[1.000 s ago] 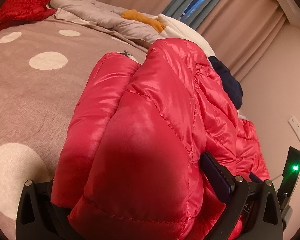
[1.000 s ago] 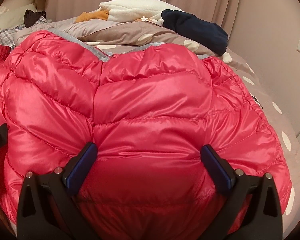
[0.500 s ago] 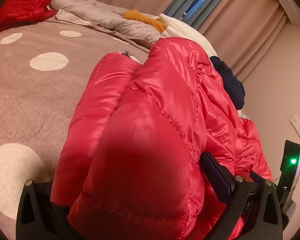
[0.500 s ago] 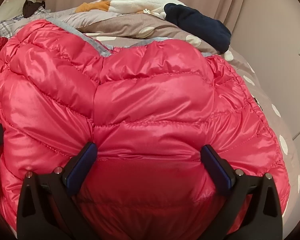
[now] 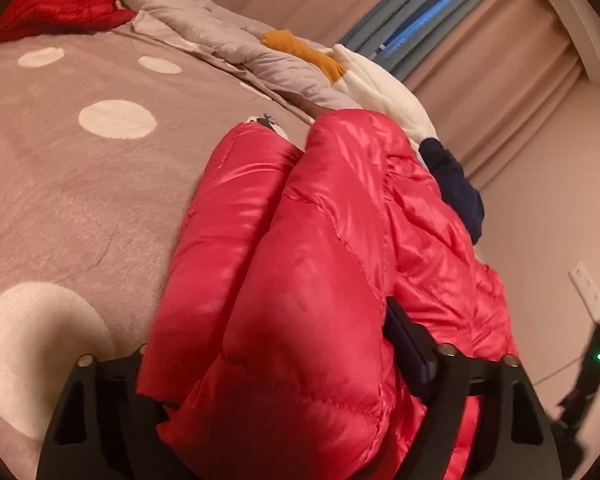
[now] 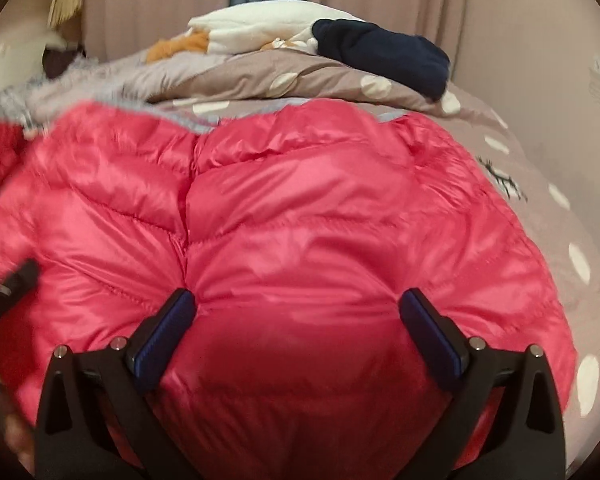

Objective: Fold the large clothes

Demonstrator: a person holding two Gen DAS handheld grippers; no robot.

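Red quilted nylon: a puffy down jacket (image 5: 300, 280) fills both wrist views, bunched on a taupe bedspread (image 5: 80, 200) with cream dots.

Left wrist view, tool: the left gripper (image 5: 284, 360) has just been closing its jaws. A thick fold of the jacket lies between them. Its right pad (image 5: 408, 340) presses into the padding; the left pad is buried under fabric, so contact there cannot be confirmed.

Left wrist view, garment: the jacket rises straight ahead of the jaws as a doubled ridge, apparently gathered up so one side can be carried over for a fold.

Left wrist view, surroundings: far ahead and to the left lies a second red garment (image 5: 60, 0); ahead sit a grey duvet (image 5: 204, 28), an orange item (image 5: 304, 52) and a white fleece (image 5: 380, 92), with a navy garment (image 5: 456, 188) to the right.

Right wrist view, tool: the right gripper (image 6: 296, 328) stands wide, both blue pads (image 6: 168, 332) dug into a bulging quilted panel, seemingly gripping a broad handful of it.

Right wrist view, garment: the jacket (image 6: 300, 220) spreads forward and to both sides of the jaws, grey lining (image 6: 188, 124) showing at its far edge.

Right wrist view, neighbour: a dark, blurred tool part (image 6: 12, 288) sits at the far left, probably the other gripper working the same edge.

Stage, as judged: both tools appear to hold the near hem, ready to lift and fold it.
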